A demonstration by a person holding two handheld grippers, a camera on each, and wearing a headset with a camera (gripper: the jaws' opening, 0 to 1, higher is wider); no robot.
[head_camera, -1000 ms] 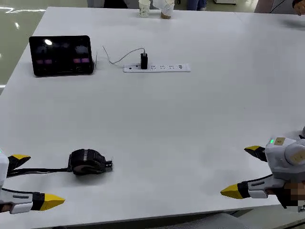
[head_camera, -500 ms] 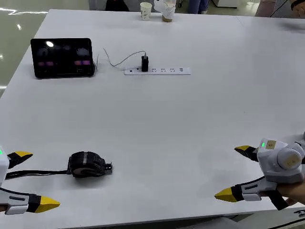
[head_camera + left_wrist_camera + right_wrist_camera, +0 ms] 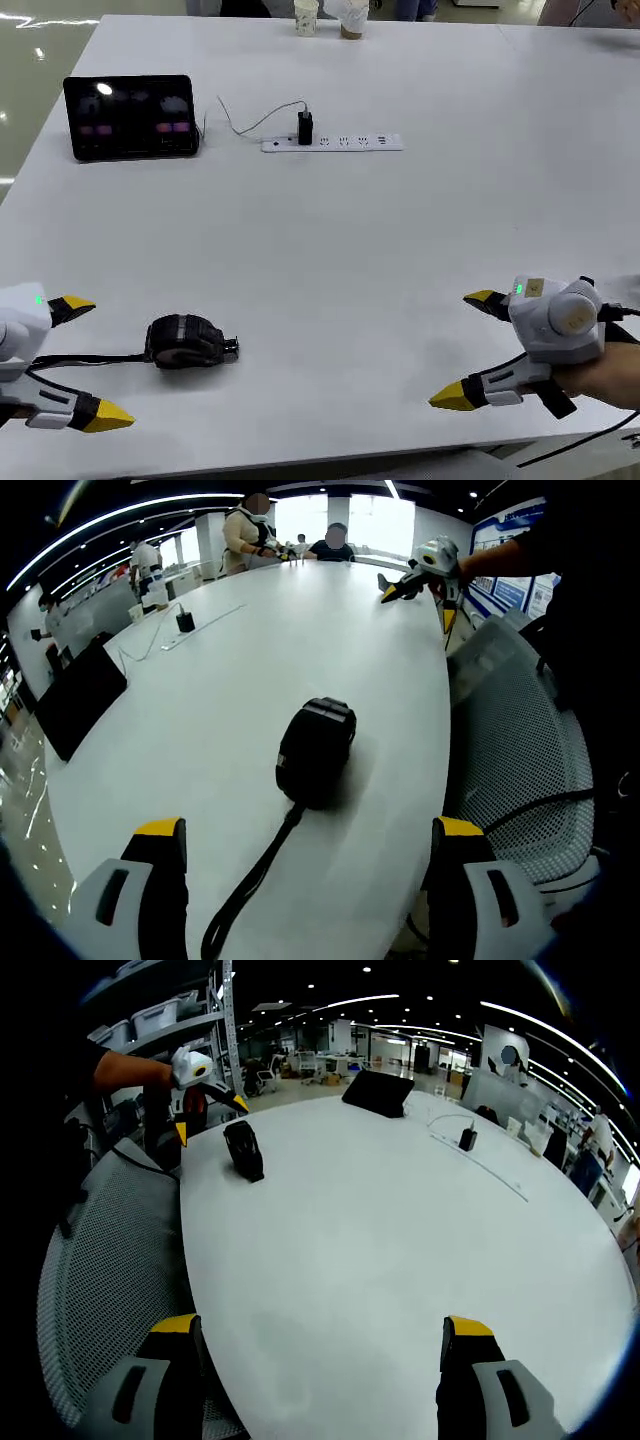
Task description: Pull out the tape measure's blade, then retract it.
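Blade not out yet: the tape measure [image 3: 185, 341] lies on the desk [image 3: 330, 250] before the wide-open left hand-held gripper [image 3: 97, 360]. The right hand-held gripper [image 3: 462, 348], equally wide, hangs well apart. Next, I'd say: grip the case.

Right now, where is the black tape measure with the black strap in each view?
Head view: black tape measure, lower left on the white table.
Left gripper view: tape measure, centre.
Right gripper view: tape measure, upper left.
Shared landmark: the dark tablet.
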